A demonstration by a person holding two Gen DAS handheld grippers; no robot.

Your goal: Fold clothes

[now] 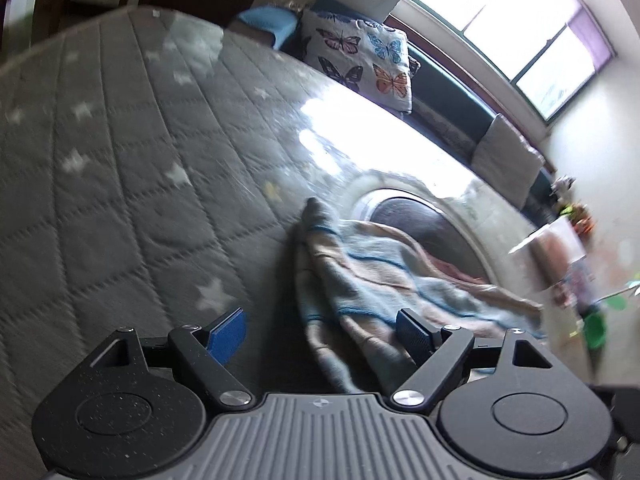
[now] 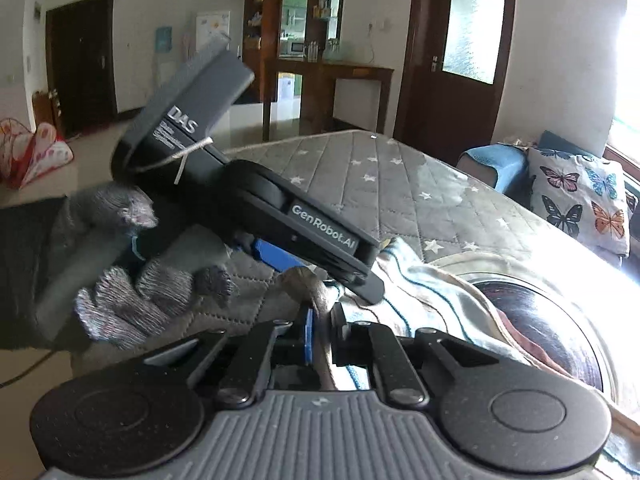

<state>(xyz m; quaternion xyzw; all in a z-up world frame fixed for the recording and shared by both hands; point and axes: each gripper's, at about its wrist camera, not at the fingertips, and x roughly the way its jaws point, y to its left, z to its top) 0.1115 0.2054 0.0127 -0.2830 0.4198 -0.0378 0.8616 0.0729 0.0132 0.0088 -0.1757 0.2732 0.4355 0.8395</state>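
Cloth, soft, light and limp, is lying rumpled on the mattress at 3 o'clock, being pinched at its corner by the right gripper, the left gripper being held spread.

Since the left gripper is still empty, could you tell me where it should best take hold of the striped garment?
Probably the striped garment edge nearest the open left gripper, approached from above: it lies flat on the quilted mattress, and the right gripper already pinches a corner.
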